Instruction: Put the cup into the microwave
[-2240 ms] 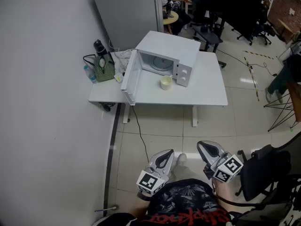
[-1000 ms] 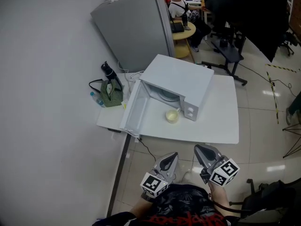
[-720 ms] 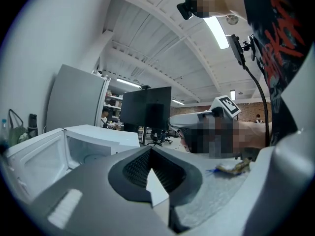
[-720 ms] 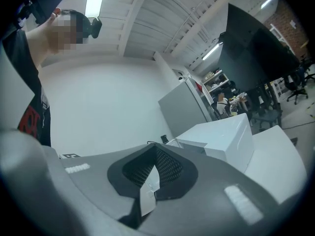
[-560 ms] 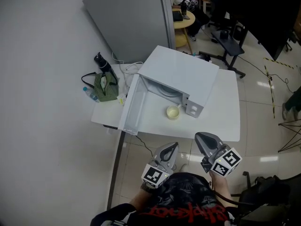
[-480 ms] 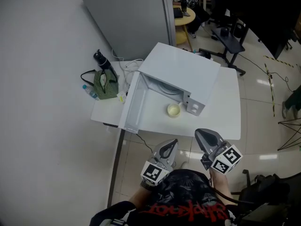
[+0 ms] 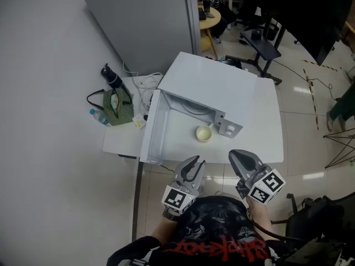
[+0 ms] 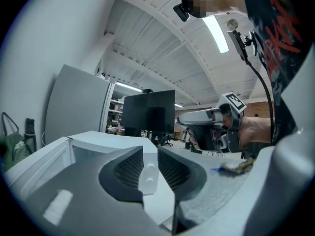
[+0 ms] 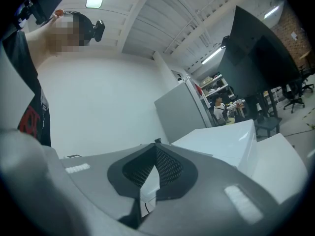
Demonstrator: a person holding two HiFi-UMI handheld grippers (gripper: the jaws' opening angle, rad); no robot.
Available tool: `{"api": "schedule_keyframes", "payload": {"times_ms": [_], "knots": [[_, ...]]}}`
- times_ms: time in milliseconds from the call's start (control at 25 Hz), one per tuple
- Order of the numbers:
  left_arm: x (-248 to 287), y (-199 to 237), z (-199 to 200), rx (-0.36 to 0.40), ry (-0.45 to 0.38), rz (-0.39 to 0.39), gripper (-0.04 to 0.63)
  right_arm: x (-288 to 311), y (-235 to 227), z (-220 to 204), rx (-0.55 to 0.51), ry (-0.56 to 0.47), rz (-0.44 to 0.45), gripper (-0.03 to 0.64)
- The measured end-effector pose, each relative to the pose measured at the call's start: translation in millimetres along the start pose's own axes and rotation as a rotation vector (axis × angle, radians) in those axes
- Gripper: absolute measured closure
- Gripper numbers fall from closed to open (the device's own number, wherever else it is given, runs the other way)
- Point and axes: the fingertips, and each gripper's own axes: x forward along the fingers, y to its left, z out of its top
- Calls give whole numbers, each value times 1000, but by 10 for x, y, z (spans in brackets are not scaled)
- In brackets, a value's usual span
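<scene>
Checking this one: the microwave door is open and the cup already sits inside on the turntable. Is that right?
Not quite. The door of the microwave is open, but the cup is not inside. It stands on the table just in front of the microwave, as the head view shows.
</scene>
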Motion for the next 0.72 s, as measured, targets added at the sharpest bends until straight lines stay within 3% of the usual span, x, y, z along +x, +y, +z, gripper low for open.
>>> {"api": "schedule_keyframes", "payload": {"times_ms": [400,560,720], "knots": [[61,569,-26,16,31,26,517,62,-188,-138,58,-4,-70,617],[197,555,27,11,31,52,475,57,-296,43,34,-17,-54,617],[386,485,39,18,34,61,472,47,-458,104,49,-31,-27,617]]}}
